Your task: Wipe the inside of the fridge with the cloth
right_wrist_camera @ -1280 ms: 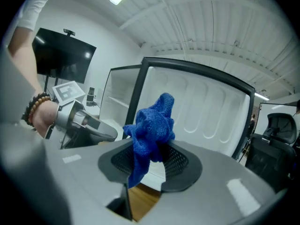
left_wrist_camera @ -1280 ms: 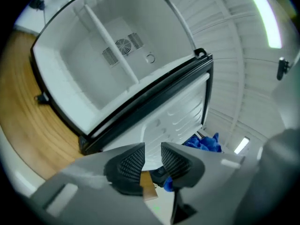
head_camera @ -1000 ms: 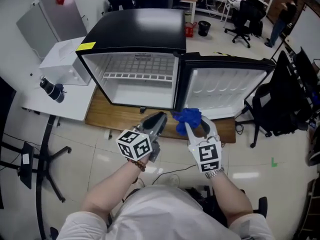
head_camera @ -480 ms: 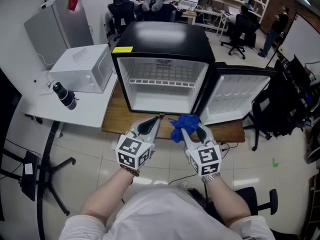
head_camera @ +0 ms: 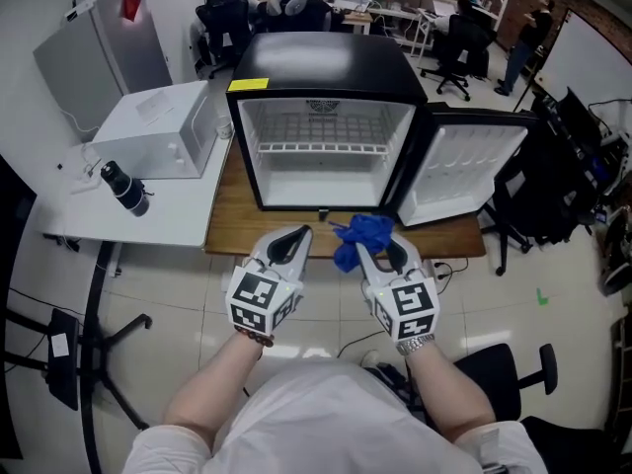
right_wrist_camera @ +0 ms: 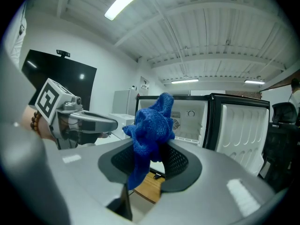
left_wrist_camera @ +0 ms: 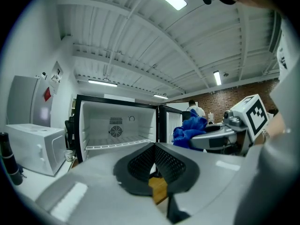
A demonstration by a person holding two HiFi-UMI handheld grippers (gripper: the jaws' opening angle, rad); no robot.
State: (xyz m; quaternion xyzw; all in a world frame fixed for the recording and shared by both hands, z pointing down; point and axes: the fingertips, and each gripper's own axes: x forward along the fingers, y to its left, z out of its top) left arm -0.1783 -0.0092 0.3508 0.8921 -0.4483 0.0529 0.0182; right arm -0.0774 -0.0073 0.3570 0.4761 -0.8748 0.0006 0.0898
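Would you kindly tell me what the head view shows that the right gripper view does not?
Only the head view: the yellow sticker on top of the open black mini fridge, and the person's forearms. Only the right gripper view: ceiling strip lights and a dark wall screen. Both: that fridge, the crumpled blue knitted cloth clamped in the right tool, and the left tool.

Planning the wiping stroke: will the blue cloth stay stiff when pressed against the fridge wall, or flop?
Likely floppy: the cloth bunches above the jaws and a tail droops below them. Probably light, since a small pinch holds it. Its knit looks grippy, unlikely to slip.
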